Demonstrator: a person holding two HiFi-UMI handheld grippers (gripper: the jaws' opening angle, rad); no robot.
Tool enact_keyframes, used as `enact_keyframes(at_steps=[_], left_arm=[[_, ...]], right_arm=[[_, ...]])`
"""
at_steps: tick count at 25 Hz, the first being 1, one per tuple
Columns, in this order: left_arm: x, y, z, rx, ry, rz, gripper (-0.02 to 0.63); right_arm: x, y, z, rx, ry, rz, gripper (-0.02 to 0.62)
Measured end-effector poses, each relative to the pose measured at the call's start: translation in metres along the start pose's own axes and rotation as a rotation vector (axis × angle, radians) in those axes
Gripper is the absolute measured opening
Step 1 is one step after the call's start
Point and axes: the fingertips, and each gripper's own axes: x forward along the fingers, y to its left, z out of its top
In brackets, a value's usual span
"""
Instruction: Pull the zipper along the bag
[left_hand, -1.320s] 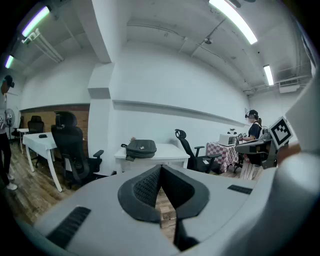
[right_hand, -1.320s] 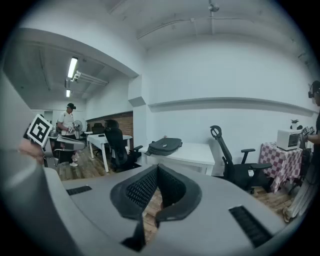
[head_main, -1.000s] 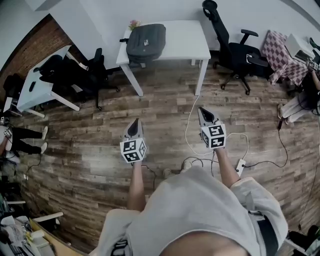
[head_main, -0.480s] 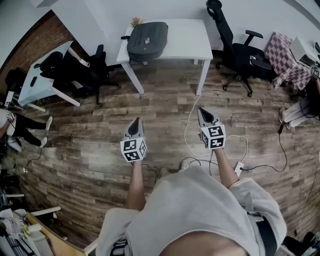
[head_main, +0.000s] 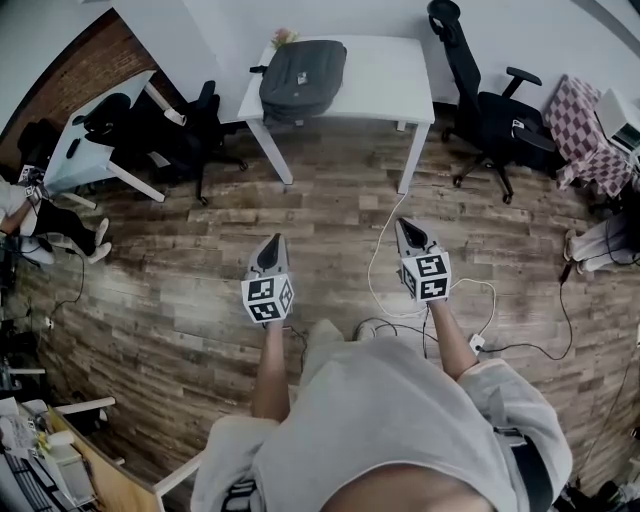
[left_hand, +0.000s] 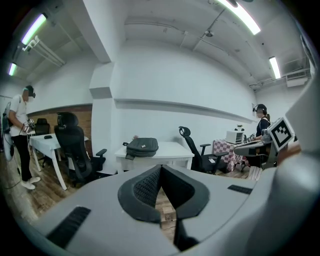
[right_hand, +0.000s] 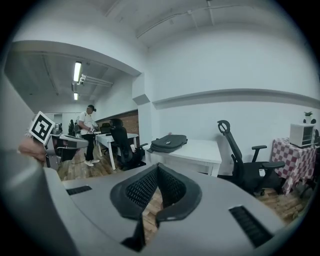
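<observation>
The bag (head_main: 303, 68), dark grey and lying flat, sits at the top middle of the head view on the left part of a white table (head_main: 385, 75). Its zipper is too small to make out from here. A black office chair (head_main: 490, 110) stands just right of the table in the upper right of the frame. A checkered cloth (head_main: 585, 130) lies further right, near the edge. Another chair (head_main: 170, 135) and a second table (head_main: 85, 150) fill the upper left, with a person (head_main: 40, 215) standing beside them at the left edge. Between the bag's table and the wearer lies a broad stretch of wooden floor (head_main: 200, 290), with cables (head_main: 385, 255) trailing across it right of centre. The left gripper (head_main: 270, 250) and the right gripper (head_main: 408, 228) hang over that floor in the middle of the frame, both pointing toward the table but well apart from it. In each gripper view the two dark pads meet at the tip with nothing between them, so both claws are closed and empty, and the bag appears small and distant beyond them. Judging from this, the task has not begun. The approach to the table, finding and gripping the zipper pull, steadying the bag and drawing the zipper along it are all left to do.
</observation>
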Motion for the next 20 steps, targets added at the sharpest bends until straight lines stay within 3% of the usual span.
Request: enact_keyframes(at_steps=[11,20], left_arm=[[0.055,0.020,0.004,-0.022,0.008,0.020,0.026],[0.140,0.070,0.013,-0.047,0.020,-0.004,0.026]], right_arm=[[0.062,-0.021,0.010,-0.010,0.011,0.032,0.014],[0.153,-0.032,0.025,-0.022,0.035,0.041,0.014]])
